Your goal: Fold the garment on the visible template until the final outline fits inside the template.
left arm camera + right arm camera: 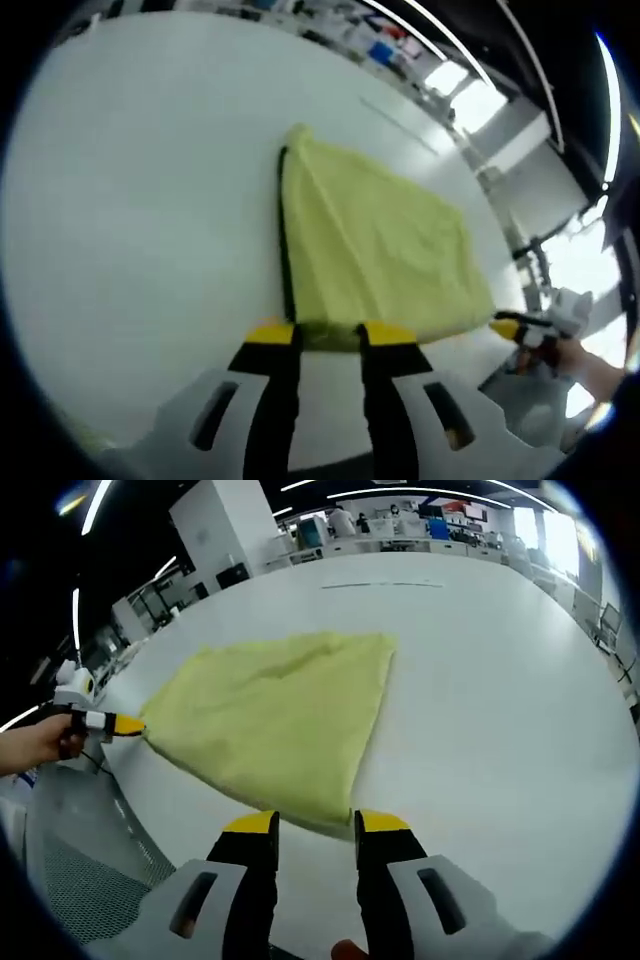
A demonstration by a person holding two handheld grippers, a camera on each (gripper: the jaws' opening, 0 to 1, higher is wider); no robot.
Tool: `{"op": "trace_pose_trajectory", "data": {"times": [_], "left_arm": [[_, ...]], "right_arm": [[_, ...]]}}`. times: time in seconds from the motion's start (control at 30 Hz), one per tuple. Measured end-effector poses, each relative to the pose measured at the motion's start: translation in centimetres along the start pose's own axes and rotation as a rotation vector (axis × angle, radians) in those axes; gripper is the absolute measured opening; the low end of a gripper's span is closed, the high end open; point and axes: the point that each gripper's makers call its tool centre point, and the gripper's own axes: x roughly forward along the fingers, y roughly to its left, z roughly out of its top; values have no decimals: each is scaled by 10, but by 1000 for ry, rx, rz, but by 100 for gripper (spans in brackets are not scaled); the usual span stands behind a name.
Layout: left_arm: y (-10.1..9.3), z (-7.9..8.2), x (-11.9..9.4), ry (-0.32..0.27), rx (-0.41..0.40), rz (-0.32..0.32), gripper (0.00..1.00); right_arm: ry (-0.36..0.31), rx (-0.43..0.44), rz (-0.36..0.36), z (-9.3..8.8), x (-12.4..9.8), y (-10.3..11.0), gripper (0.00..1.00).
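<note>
My left gripper [330, 335] sits at one near corner of the yellow garment [375, 245], jaws a little apart with the hem between the tips; whether they pinch it I cannot tell. The garment lies flat on the white table [130, 200], a dark template edge [285, 230] along its left side. My right gripper [315, 825], jaws likewise parted, meets the garment's other near corner. I should grip both corners evenly, lift together and fold away from me, keeping the cloth inside that dark edge.
</note>
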Motion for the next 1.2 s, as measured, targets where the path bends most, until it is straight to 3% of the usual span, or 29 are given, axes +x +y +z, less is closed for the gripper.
{"op": "trace_pose_trajectory", "data": {"times": [0.1,0.53,1.0,1.07,1.2], "left_arm": [[1,1,0,-12,-25,5,8],[0,1,-2,-16,-106,-29,1],[10,11,-25,59,-53,-102,0],[23,11,-31,65,-11,-58,0],[19,8,-36,81,-47,-105,0]], "right_arm": [[-3,-1,-10,0,2,-2,24],[-11,19,-20,2,4,-7,4],[-33,97,-59,9,-4,-22,1],[-30,98,-62,9,-4,-23,1],[-30,105,-52,8,-4,-21,1]]}}
